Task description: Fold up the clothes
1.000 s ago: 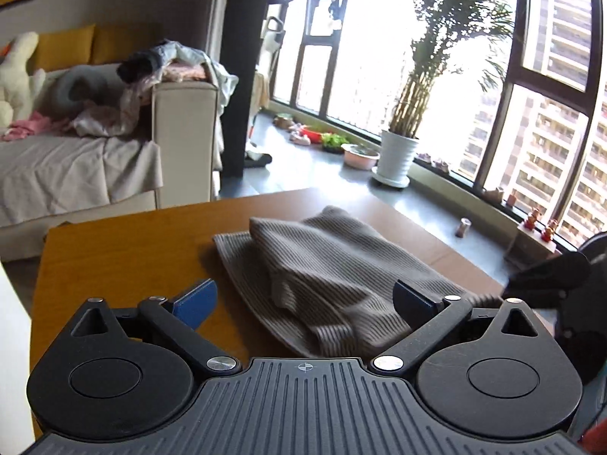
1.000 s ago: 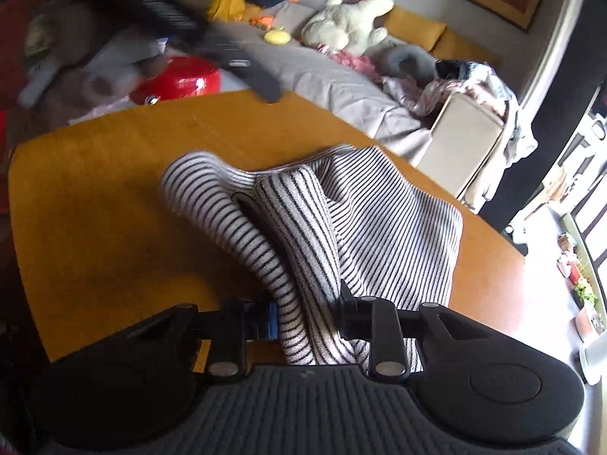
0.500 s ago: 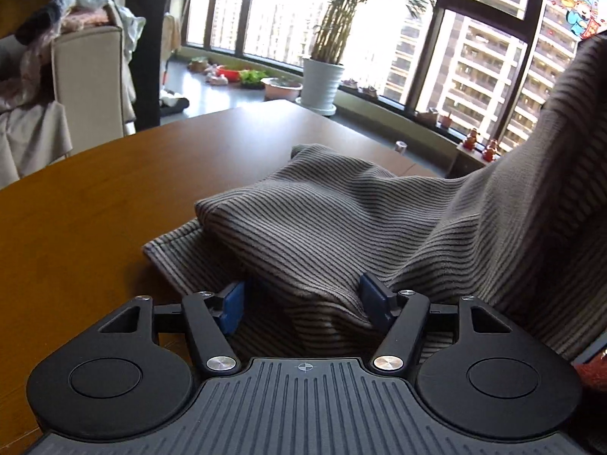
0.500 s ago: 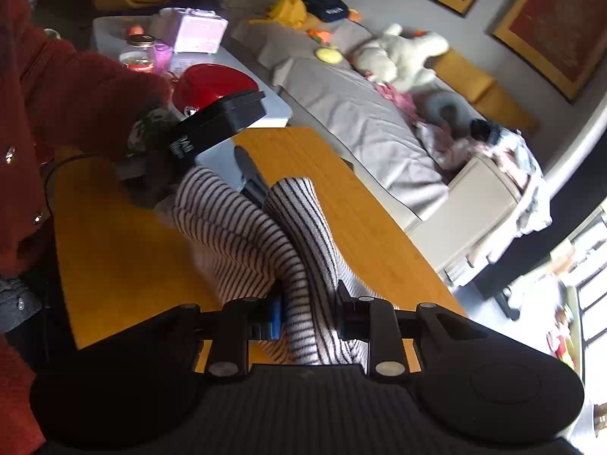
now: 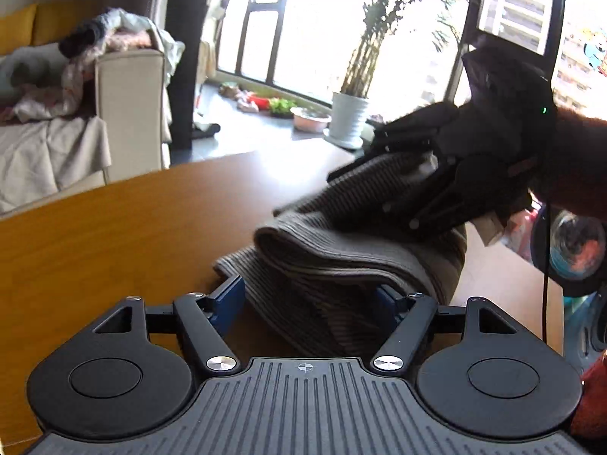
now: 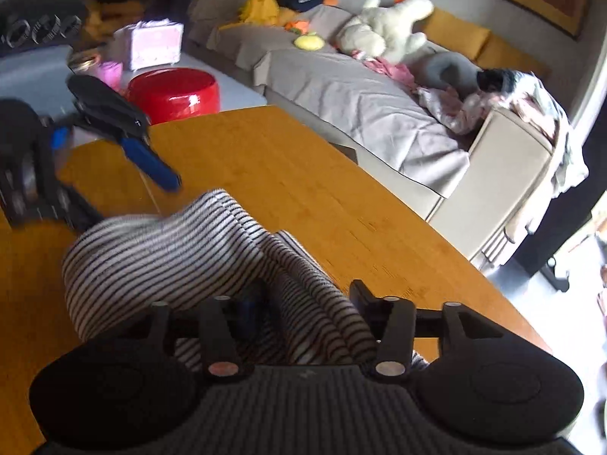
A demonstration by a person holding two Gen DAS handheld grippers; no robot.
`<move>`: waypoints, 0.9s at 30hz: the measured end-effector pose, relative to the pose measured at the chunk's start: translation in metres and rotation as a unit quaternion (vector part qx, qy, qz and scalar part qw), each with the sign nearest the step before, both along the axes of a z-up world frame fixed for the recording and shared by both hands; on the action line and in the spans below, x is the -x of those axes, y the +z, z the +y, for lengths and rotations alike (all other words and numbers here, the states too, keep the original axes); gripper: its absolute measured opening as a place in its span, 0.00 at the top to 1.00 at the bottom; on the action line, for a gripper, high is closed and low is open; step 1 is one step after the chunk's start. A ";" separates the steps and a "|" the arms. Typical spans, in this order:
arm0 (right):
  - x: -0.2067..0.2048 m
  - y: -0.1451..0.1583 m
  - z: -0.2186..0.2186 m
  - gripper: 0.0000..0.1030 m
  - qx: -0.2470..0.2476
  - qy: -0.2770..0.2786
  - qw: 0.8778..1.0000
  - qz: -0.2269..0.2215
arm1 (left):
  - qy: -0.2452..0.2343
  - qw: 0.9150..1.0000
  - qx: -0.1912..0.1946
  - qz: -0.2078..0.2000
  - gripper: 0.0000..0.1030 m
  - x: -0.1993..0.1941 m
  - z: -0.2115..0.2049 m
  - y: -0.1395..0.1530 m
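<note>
A striped garment (image 5: pixel 341 261) lies folded in a thick bundle on the wooden bench (image 5: pixel 114 235), near its right edge in the left wrist view. The left gripper (image 5: pixel 311 299) has its blue fingers (image 5: pixel 229 299) spread apart on either side of the bundle's near end, not pinching it. The right gripper (image 6: pixel 307 303) sits at the opposite end — its fingers (image 6: pixel 362 297) apart too, with striped folds between them — and a grey sofa (image 6: pixel 360 110) stands beyond.
</note>
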State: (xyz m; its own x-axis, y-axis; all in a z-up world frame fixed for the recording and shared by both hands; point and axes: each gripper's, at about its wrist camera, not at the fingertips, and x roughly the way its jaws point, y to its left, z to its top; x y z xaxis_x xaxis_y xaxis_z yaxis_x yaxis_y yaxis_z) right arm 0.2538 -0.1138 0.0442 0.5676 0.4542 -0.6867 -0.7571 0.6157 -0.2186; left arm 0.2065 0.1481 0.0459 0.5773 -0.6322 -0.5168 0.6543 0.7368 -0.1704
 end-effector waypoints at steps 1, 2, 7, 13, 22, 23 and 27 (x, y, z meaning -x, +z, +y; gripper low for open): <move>-0.001 -0.002 -0.002 0.47 -0.008 -0.007 1.000 0.004 | 0.005 1.000 0.008 -0.013 0.24 0.004 0.003 0.009; -0.003 -0.003 -0.004 0.44 -0.015 -0.014 1.000 0.008 | -0.001 0.999 0.019 -0.028 0.23 0.005 0.002 0.019; -0.011 -0.002 -0.009 0.25 -0.032 -0.057 0.998 0.024 | -0.095 0.994 0.028 -0.053 0.19 0.011 -0.050 0.030; 0.016 0.031 -0.042 0.00 -0.090 -0.130 0.987 -0.023 | -0.098 0.993 -0.056 -0.025 0.20 0.003 -0.100 -0.015; 0.018 0.010 -0.078 0.00 -0.091 -0.273 0.957 -0.024 | -0.075 0.997 -0.034 0.009 0.18 -0.014 -0.082 -0.021; 0.010 -0.004 -0.074 0.00 -0.056 -0.293 0.954 -0.014 | -0.074 0.997 -0.031 0.011 0.18 -0.016 -0.081 -0.022; -0.003 -0.042 -0.058 0.00 -0.027 -0.320 0.947 -0.028 | -0.056 0.998 -0.041 0.002 0.18 -0.016 -0.081 -0.015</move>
